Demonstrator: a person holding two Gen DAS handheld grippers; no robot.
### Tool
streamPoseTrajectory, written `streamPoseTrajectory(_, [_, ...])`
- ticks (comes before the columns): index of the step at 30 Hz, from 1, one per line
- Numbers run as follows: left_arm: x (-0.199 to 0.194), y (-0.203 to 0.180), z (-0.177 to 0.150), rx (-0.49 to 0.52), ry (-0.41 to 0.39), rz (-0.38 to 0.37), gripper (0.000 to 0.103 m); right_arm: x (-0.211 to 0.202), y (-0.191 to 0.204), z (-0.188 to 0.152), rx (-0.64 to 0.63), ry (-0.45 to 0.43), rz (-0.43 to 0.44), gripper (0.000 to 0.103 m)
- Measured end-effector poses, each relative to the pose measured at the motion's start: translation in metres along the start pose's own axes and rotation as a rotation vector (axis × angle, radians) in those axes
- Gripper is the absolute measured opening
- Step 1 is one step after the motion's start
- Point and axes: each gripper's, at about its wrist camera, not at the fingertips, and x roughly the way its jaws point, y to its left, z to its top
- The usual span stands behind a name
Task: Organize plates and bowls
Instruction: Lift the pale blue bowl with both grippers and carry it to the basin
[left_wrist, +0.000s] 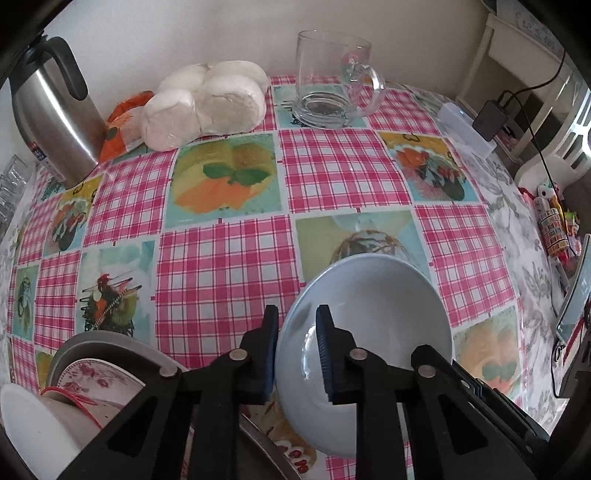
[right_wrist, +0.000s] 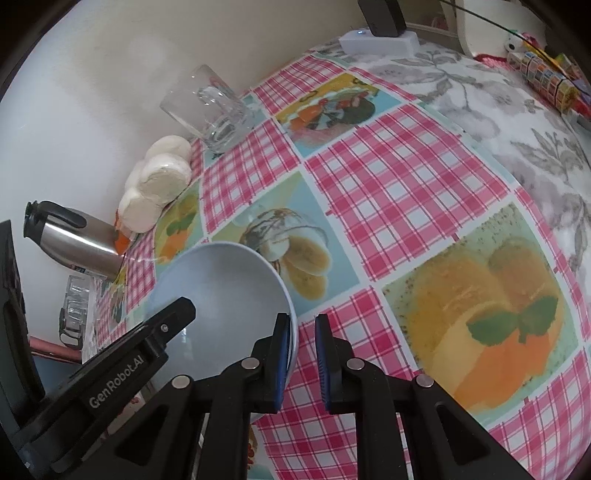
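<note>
Left gripper (left_wrist: 297, 354) straddles rim of pale blue bowl (left_wrist: 373, 306) at 5 o'clock on the table (left_wrist: 332, 177) — jaws narrow, grip uncertain. Right gripper (right_wrist: 301, 363): narrow, empty. Seat rim fully between pads — lift level.

"GenRobot.AI" in white on the left gripper (right_wrist: 299, 365) arm, thermos (right_wrist: 77, 240) label probably unreadable
</note>
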Motion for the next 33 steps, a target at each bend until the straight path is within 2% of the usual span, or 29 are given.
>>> streamPoseTrajectory(5, [-0.002,0.001,0.001,-0.005,-0.005,-0.031,0.014,-0.001,0.000,-0.002,-0.009,0.007,0.004,0.011])
streamPoseTrajectory(14, [-0.011,0.000,0.002,-0.015,-0.013,-0.060,0.014,-0.009,0.004,0.000,-0.017,0.003,-0.020,0.011])
streamPoseTrajectory(22, [-0.053,0.000,0.010,-0.015,-0.106,-0.085,0.014,-0.039,0.018,0.005,-0.050,-0.058,-0.005,0.011])
streamPoseTrajectory(33, [-0.123,0.018,0.011,-0.038,-0.242,-0.144,0.014,-0.109,0.056,0.006,-0.115,-0.215,0.034,0.013])
